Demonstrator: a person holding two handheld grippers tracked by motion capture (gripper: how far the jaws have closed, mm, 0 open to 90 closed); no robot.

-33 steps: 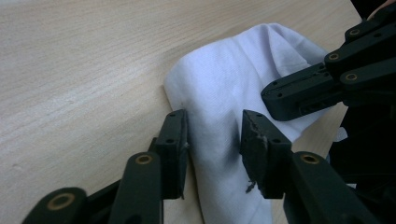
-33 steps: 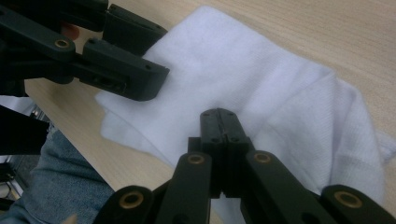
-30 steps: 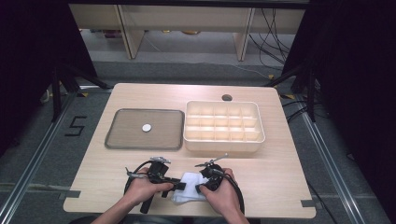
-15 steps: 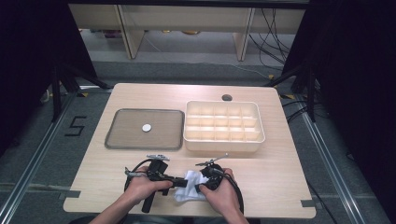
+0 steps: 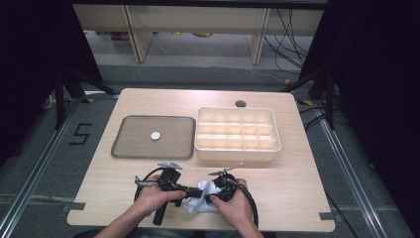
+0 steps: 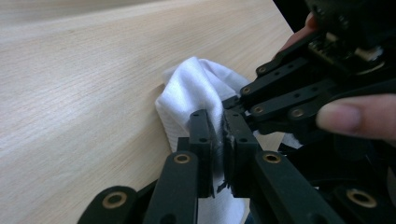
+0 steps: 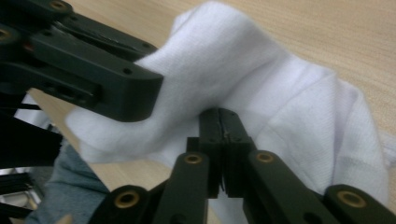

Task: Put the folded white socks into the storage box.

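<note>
Both grippers, left (image 5: 190,191) and right (image 5: 214,191), meet tip-to-tip, jaws clamped.

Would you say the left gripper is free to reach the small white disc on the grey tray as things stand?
Probably not yet: the left gripper is shut on the white cloth, as is the right gripper. The table toward the disc on the tray looks unobstructed.

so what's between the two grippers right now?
A white cloth, pinched from both sides by the left gripper and the right gripper; both gripper views show their jaws closed on it.

Divided box (image 5: 236,135) beyond, tabletop (image 5: 297,198) rightward
</note>
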